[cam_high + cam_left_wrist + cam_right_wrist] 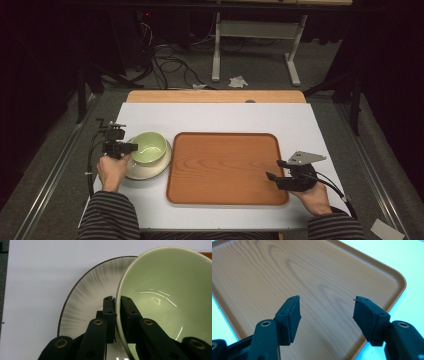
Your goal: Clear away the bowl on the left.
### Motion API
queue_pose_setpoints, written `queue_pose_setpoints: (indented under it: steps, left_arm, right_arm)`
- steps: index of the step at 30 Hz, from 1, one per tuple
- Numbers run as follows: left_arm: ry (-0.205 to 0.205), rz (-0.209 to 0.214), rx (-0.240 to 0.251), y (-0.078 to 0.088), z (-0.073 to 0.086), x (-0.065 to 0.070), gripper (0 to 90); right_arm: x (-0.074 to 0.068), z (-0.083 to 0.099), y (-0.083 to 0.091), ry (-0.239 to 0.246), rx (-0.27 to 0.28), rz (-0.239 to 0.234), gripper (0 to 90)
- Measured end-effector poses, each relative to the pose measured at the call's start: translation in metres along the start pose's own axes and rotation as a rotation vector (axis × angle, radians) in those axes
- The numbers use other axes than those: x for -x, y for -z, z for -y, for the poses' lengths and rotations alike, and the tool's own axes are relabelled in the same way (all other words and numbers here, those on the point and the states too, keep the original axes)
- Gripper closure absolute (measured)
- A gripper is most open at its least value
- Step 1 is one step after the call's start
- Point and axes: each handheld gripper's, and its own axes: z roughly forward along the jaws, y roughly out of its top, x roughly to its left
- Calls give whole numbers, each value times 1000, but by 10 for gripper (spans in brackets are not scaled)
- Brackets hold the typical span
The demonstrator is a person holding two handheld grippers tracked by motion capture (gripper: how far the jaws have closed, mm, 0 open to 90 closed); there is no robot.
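A pale green bowl (pixel 150 146) (pixel 170 295) rests on a white plate (pixel 147 169) (pixel 87 297) with a dark rim, at the left of the white table. My left gripper (pixel 131 148) (pixel 117 302) is shut on the bowl's near-left rim, one jaw outside the wall and one inside. A wooden tray (pixel 225 167) (pixel 287 272) lies bare in the middle. My right gripper (pixel 272 170) (pixel 327 312) hovers open over the tray's near-right corner with nothing between its jaws.
The white table top (pixel 220 115) ends at a wooden strip (pixel 215 96) at the back. Beyond it stand a grey metal frame (pixel 255 45) and loose cables (pixel 170 65) on the floor.
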Motion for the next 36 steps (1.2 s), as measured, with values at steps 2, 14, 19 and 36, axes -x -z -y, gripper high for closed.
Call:
queue_pose_setpoints:
  steps: [2, 14, 19, 36]
  left_arm:
    - [4, 8, -1, 0, 0, -1, 830]
    - [53, 40, 20, 1, -1, -7, 833]
    - [58, 33, 42, 3, -1, -7, 832]
    - [82, 59, 120, 18, -2, -9, 828]
  right_arm:
    - [0, 0, 0, 3, 0, 1, 402]
    - [0, 0, 0, 9, 0, 6, 402]
    - [0, 0, 0, 8, 0, 6, 402]
    - [-1, 0, 0, 3, 1, 5, 401]
